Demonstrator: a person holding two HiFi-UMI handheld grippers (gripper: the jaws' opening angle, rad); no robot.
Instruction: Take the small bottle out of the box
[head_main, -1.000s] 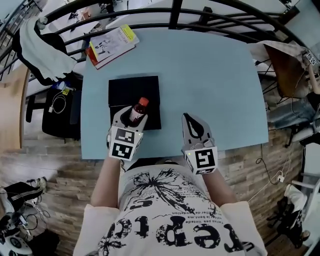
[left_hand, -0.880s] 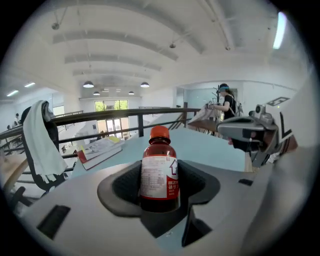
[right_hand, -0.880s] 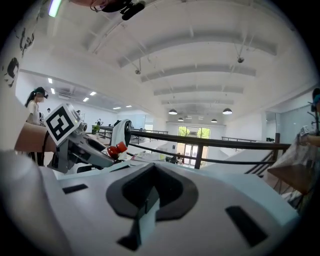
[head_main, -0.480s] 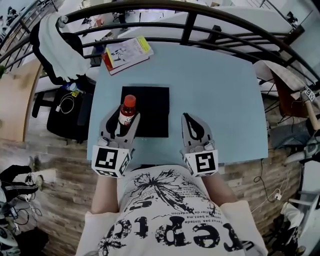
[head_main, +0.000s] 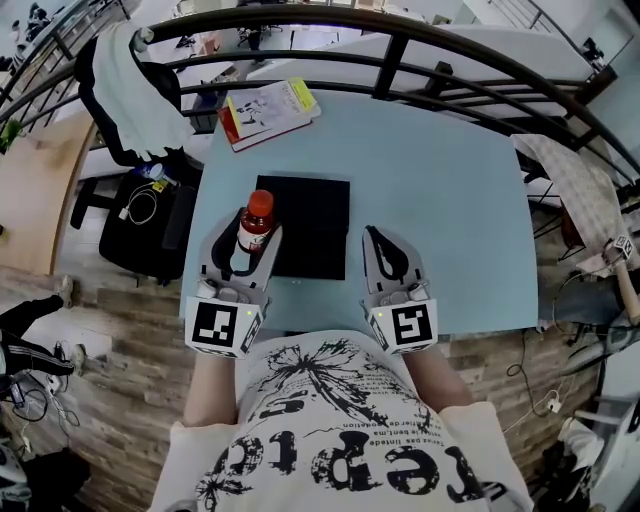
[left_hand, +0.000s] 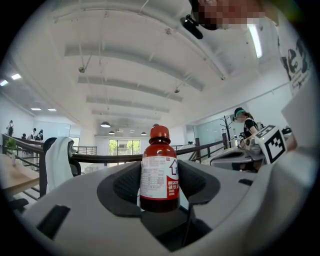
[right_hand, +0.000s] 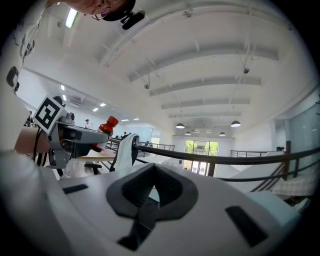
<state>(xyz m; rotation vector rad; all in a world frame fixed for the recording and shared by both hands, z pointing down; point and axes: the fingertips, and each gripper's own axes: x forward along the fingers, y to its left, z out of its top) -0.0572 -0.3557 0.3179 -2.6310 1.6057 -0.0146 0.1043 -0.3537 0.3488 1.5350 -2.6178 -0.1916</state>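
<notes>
The small bottle (head_main: 257, 212) has a red cap, dark contents and a white label. It stands upright between the jaws of my left gripper (head_main: 246, 240), which is shut on its body. In the left gripper view the bottle (left_hand: 159, 170) fills the gap between the two pads. It hangs over the left edge of the flat black box (head_main: 312, 225) on the pale blue table (head_main: 440, 200). My right gripper (head_main: 378, 240) rests to the right of the box. Its jaws meet with nothing in them (right_hand: 152, 172). From the right gripper view the bottle (right_hand: 102, 131) shows at the left.
A book with a yellow tab (head_main: 268, 108) lies at the table's far left corner. A black railing (head_main: 400, 40) curves behind the table. A white and black garment (head_main: 135, 90) hangs at the left, above a black bag (head_main: 140, 215) on the floor.
My left gripper has carried the bottle leftward, from over the middle of the box to its left edge, and the bottle now stands upright. The right gripper has stayed put.
</notes>
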